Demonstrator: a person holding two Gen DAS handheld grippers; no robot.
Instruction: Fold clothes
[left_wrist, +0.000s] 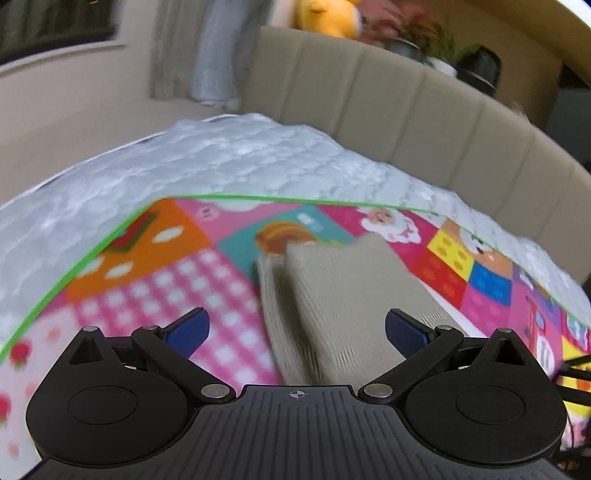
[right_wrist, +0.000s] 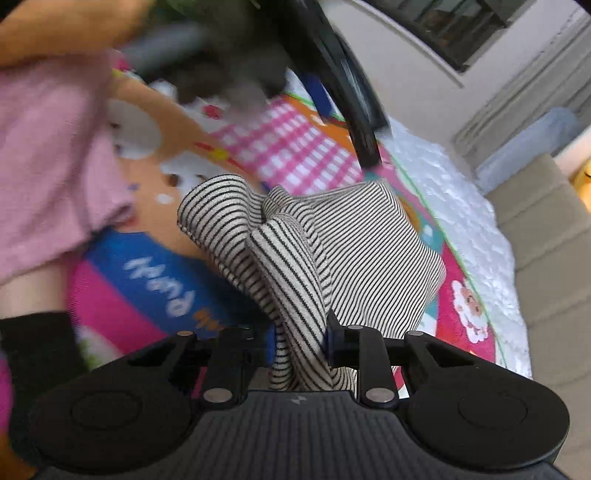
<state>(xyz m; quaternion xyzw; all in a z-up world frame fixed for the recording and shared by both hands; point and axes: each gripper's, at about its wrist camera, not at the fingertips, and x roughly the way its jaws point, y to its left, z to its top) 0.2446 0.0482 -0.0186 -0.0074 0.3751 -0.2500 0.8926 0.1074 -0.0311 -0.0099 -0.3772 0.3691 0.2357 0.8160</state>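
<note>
A black-and-white striped garment (right_wrist: 369, 258) lies partly folded on a colourful play mat (right_wrist: 295, 147). My right gripper (right_wrist: 301, 341) is shut on a bunched fold of it, lifted off the mat. In the left wrist view the same garment (left_wrist: 343, 295) looks beige and blurred, lying folded on the mat (left_wrist: 166, 288). My left gripper (left_wrist: 297, 330) is open and empty, its blue fingertips (left_wrist: 188, 330) spread on either side of the garment's near end, just above it.
The mat lies on a white quilted bed cover (left_wrist: 221, 158) with a beige padded headboard (left_wrist: 369, 96) behind. A pink garment (right_wrist: 48, 147) lies at the left of the right wrist view. The other gripper (right_wrist: 351, 92) is blurred overhead. A black sock (right_wrist: 33, 343) shows at lower left.
</note>
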